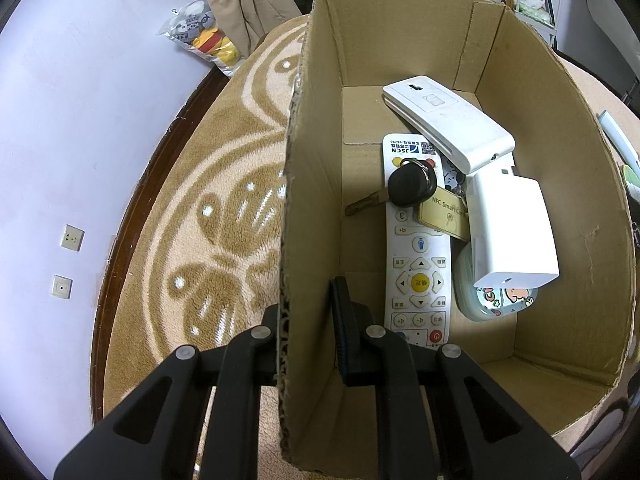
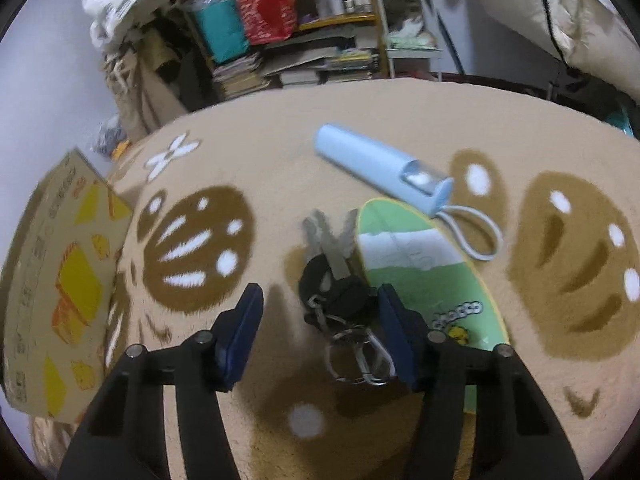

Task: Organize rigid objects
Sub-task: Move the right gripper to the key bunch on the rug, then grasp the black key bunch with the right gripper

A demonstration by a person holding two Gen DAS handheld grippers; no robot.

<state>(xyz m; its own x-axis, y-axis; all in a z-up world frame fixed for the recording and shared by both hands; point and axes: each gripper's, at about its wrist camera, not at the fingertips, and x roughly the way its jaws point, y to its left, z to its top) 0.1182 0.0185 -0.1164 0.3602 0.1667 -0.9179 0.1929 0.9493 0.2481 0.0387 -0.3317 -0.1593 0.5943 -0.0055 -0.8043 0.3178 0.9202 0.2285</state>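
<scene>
**Keys next, while we steady the box**

We are midway through the sort. Our left gripper (image 1: pixel 308 320) is clamped tight on the near wall of the cardboard box (image 1: pixel 400 40), one finger outside and one inside, holding it on the patterned rug (image 1: pixel 192 220). Inside the box already lie a white TV remote (image 1: pixel 418 264), a bunch with a black key fob (image 1: pixel 412 186) and a gold NFC card (image 1: pixel 444 216), a long white device (image 1: pixel 448 124), a white power adapter (image 1: pixel 512 236) and, under that, a pale case with cartoon stickers (image 1: pixel 496 300).

The step in hand is the pick-up of the next item. Our right gripper (image 2: pixel 316 332) stands about half open over a second bunch of keys (image 2: pixel 336 280) that lies on the rug — black heads, silver blades and a ring with a clip. The right finger (image 2: pixel 396 336) is just beside the black key heads and may be brushing them; the left finger (image 2: pixel 240 328) is well clear, so nothing is gripped yet. The bunch sits against the edge of a green oval card (image 2: pixel 424 276), and a light blue tube-shaped gadget (image 2: pixel 380 168) with a white loop lies beyond.

We judge that the next move calls for a small shift toward the green card to centre the jaws on the key heads, then a firm close — the loose ring may dangle — and a carry over to the box at the left.
</scene>
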